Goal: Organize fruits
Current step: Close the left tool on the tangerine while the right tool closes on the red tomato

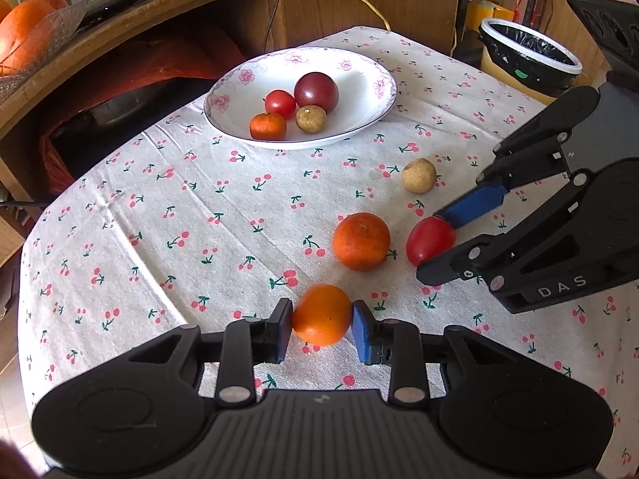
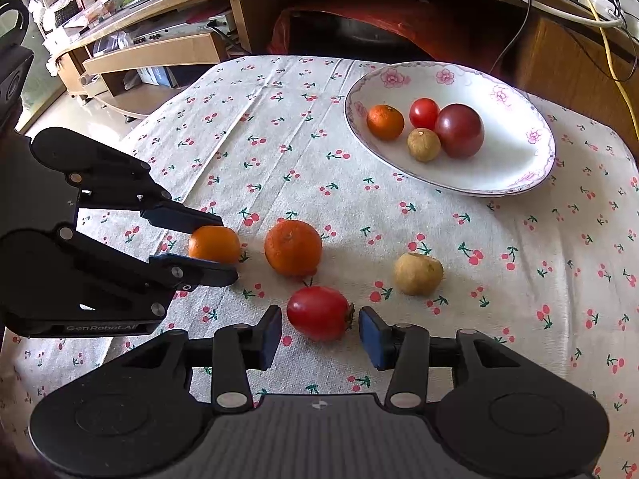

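My left gripper is shut on a small orange, low on the cherry-print cloth; it also shows in the right wrist view. My right gripper is open around a red tomato, with small gaps on both sides; the tomato also shows in the left wrist view. A larger orange and a tan longan lie loose between the grippers and the plate. The white flowered plate holds a dark plum, a small tomato, a small orange and a longan.
A wooden cabinet with cables stands behind the table. A lined waste bin stands beyond the table's far right corner. The table edge drops off at the left.
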{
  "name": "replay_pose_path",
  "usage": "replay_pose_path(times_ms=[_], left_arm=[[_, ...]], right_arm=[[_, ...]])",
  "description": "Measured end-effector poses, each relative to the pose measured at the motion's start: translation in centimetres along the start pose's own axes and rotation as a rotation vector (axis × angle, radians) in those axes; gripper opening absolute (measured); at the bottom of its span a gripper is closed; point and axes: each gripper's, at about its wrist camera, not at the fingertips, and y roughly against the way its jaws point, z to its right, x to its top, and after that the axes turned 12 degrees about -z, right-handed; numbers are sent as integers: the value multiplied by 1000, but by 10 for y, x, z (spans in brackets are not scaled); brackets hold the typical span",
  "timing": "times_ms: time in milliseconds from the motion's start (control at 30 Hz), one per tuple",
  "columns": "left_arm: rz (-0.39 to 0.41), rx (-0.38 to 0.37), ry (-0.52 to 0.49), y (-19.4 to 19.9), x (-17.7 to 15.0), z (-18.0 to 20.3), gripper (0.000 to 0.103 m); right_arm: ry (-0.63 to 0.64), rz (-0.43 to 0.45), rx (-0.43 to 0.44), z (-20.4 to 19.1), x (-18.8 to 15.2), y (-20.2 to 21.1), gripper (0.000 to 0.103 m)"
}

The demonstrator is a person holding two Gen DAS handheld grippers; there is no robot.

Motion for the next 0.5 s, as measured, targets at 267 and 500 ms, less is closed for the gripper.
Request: replay_pose_path(times_ms=[267,500], left_arm=[[3,16,-26,3,0,4,39],[29,17,-32,10,6,6,39]], right_arm=[[8,-7,-9,-2,0,2,29],[10,9,-15,-2,0,8,29]])
